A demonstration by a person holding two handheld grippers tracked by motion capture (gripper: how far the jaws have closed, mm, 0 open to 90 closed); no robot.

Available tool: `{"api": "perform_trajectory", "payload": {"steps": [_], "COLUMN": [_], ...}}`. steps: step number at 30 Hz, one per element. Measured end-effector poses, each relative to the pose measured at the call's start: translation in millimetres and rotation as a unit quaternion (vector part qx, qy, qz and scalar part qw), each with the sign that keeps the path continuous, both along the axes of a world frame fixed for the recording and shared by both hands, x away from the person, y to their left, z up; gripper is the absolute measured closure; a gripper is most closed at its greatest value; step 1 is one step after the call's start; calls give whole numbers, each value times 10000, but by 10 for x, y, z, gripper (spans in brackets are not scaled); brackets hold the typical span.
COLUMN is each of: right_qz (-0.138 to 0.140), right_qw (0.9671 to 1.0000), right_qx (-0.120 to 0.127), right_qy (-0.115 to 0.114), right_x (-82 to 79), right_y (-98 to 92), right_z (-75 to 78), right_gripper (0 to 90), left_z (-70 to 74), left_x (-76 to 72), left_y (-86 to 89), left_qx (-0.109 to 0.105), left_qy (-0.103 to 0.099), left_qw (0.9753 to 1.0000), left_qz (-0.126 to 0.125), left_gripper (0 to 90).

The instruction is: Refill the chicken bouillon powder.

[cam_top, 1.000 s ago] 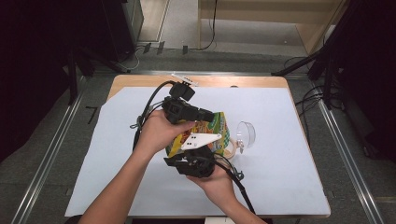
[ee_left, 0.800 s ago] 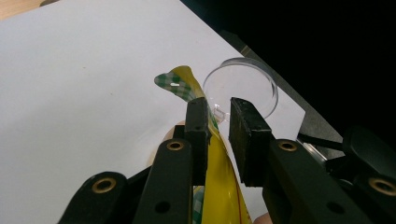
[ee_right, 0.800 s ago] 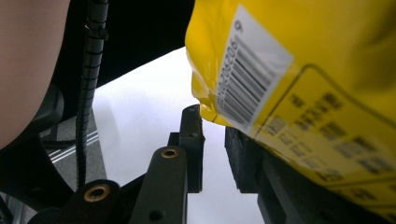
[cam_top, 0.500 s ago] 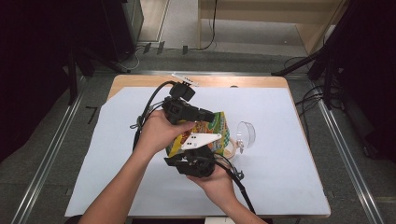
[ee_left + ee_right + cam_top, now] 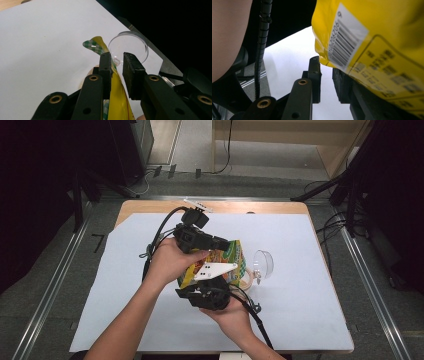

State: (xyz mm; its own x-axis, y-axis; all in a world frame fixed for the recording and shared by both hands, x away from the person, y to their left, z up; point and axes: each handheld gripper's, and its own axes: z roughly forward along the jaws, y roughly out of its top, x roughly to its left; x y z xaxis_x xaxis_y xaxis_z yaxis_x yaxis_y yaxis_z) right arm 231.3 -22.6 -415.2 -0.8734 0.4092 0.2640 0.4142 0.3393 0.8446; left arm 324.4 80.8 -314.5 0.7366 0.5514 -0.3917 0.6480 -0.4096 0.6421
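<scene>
A yellow snack bag [image 5: 227,257] with a green chequered top is held up over the white sheet [image 5: 310,310] between both grippers. My left gripper [image 5: 220,242] comes at it from the far side. In the left gripper view the bag [image 5: 117,100] runs through the gap of the left gripper [image 5: 117,58], lying against one jaw with daylight to the other. My right gripper [image 5: 215,277] is under the bag's near end. In the right gripper view the right gripper [image 5: 325,67] shows a gap, with the barcoded side of the bag [image 5: 372,32] lying over one jaw.
A clear plastic bowl [image 5: 263,264] lies on its side just right of the bag, and it also sits beyond the left jaws as the bowl [image 5: 130,45]. The wooden table [image 5: 235,206] shows past the sheet's far edge. A black cable [image 5: 263,37] hangs beside a hand [image 5: 227,32].
</scene>
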Motion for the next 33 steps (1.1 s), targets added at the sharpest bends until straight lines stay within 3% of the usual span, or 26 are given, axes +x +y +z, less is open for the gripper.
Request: {"api": "perform_trajectory", "payload": {"steps": [12,33], "right_qz": [-18,-32], "right_qw": [10000,9999], "right_qx": [-20,1], "right_qy": [-30,115], "right_x": [3,37], "right_y": [-5,-23], "right_z": [8,42], "right_gripper": [793,792], "left_z": [8,6], "left_x": [-10,53], "left_y": [-10,-19], "left_qx": [-8,-38], "left_qy": [-49,0], "left_qw": [10000,10000], "left_qz": [19,16], "left_gripper": [775,772]}}
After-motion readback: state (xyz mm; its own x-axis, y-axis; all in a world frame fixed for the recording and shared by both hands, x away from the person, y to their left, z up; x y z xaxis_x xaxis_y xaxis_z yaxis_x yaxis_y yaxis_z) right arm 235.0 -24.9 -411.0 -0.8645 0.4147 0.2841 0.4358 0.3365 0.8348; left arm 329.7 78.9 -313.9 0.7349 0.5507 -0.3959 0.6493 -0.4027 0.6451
